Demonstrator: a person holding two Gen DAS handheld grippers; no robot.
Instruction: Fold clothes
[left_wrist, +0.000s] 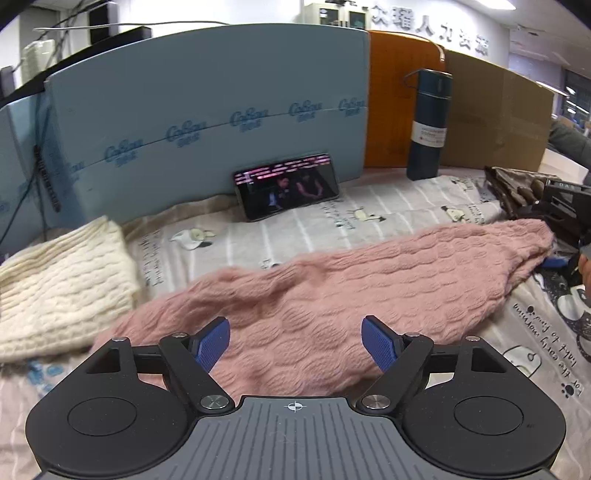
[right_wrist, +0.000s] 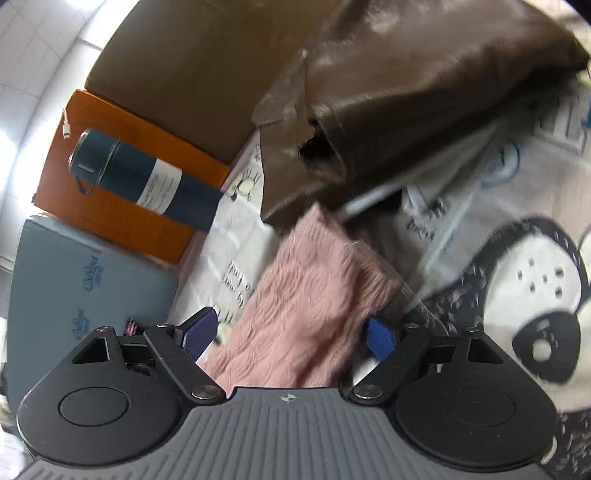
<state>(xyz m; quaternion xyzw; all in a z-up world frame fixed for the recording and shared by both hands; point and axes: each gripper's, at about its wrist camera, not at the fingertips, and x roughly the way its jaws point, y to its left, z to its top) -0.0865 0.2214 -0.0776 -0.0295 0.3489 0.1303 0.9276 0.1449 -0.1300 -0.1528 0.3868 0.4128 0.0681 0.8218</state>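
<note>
Surface: a printed bedsheet (left_wrist: 295, 229) with cartoon animals and script covers the whole work area.
Backdrop: a blue foam board (left_wrist: 207, 110) fills the upper left of the left wrist view, with an orange panel (left_wrist: 391, 103) and cardboard (left_wrist: 495, 114) to its right; office ceiling lights show above.
Props: a phone (left_wrist: 288, 184) leans on the foam board, screen lit; a dark blue flask (left_wrist: 428, 125) stands upright before the orange panel.
Pink sweater (left_wrist: 332, 288): lies across the frame centre, from lower left to right edge.
Cream sweater (left_wrist: 62, 280): folded, at the left edge.
Brown jacket (right_wrist: 406, 92): upper right of the right wrist view, beyond the pink knit.
Left gripper (left_wrist: 295, 343): fingers spread, above the pink sweater, holding nothing.
Right gripper (right_wrist: 291, 332): fingers spread either side of the sweater's end.
</note>
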